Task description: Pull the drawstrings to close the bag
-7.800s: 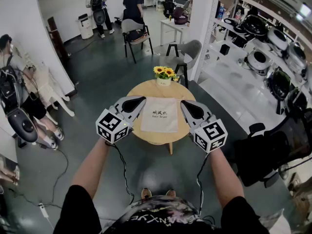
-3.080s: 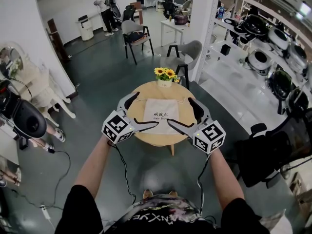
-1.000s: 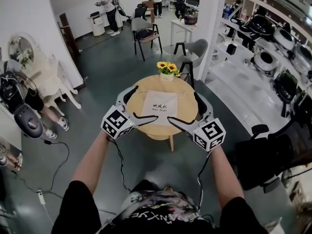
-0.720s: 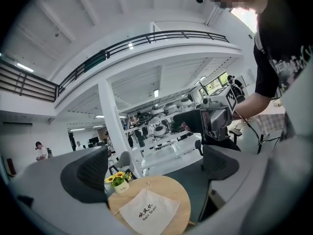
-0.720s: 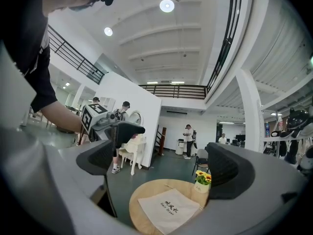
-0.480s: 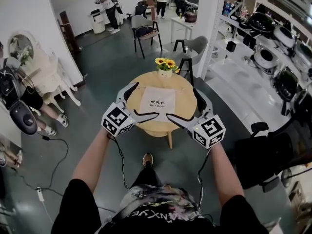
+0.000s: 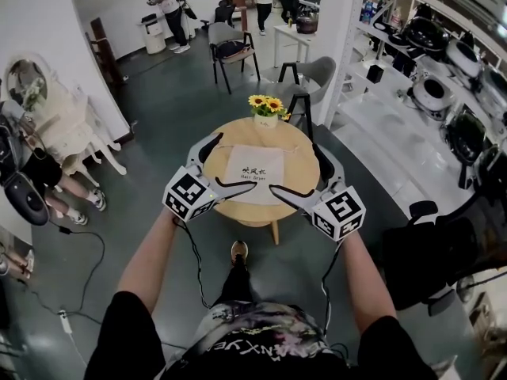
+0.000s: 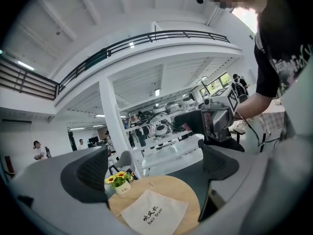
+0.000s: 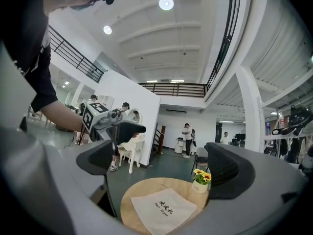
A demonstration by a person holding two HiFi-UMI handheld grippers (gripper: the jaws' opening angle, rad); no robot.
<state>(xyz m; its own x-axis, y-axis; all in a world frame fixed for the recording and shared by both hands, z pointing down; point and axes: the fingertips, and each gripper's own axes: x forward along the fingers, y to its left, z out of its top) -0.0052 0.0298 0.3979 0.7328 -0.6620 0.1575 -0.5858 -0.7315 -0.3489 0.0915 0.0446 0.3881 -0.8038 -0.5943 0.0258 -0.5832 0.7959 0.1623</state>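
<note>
Wood, pale and smooth, forms the round table [image 7: 252, 214]. Flat at the table's centre lies the bag [image 7: 255, 174], a limp cream cloth rectangle with dark print. Its long axis runs from the table's near edge to its far edge, and the mouth seems to be at the far end. The left gripper [image 7: 236, 161] hangs off the table's left side and the right gripper [image 7: 293, 167] off its right. Both are well short of the cloth, jaws spread wide with nothing between them, and neither looks clearly nearer. A small white pot of sunflowers [image 7: 265, 111] stands at the table's far edge. A thin drawstring [image 8: 150, 186] trails from the bag's mouth towards that edge, so I judge both grippers must reach past the cloth.
</note>
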